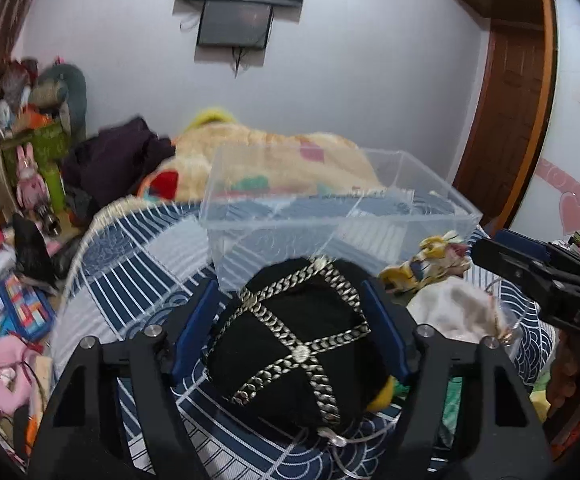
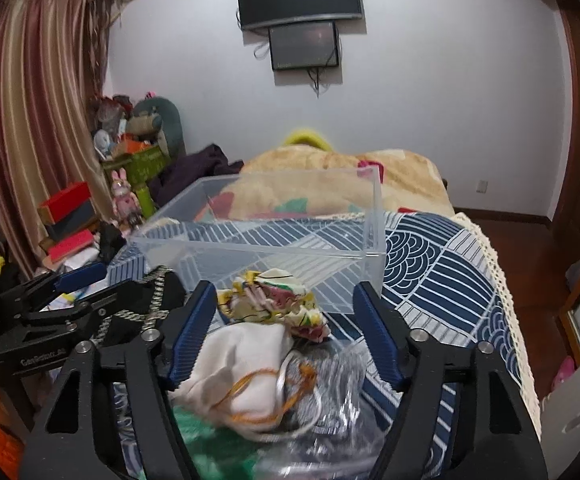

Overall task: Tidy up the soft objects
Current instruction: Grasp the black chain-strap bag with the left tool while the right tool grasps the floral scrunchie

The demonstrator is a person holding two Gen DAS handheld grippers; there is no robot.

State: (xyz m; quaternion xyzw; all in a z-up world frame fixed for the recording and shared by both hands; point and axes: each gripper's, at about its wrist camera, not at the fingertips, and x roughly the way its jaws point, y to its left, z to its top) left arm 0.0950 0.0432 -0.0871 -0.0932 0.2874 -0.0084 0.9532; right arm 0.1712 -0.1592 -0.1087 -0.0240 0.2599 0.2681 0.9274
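Note:
A black soft cap with silver chain trim (image 1: pixel 290 340) lies on the blue patterned bedspread between the fingers of my left gripper (image 1: pixel 290 300); the blue pads stand beside it, open. A clear plastic box (image 1: pixel 330 208) stands just beyond it. My right gripper (image 2: pixel 286 312) is open over a white cloth pouch (image 2: pixel 242 364) and a crumpled floral cloth (image 2: pixel 278 300). The box also shows in the right wrist view (image 2: pixel 274 232). The right gripper also shows at the right edge of the left view (image 1: pixel 530 268), the left gripper at the left of the right view (image 2: pixel 70 292).
A beige blanket (image 2: pixel 330 184) covers the far bed. Clutter of toys, boxes and papers (image 1: pixel 18 240) fills the floor at the left. A crinkled plastic bag (image 2: pixel 330 400) lies under the pouch. A wooden door (image 1: pixel 510 112) is at the right.

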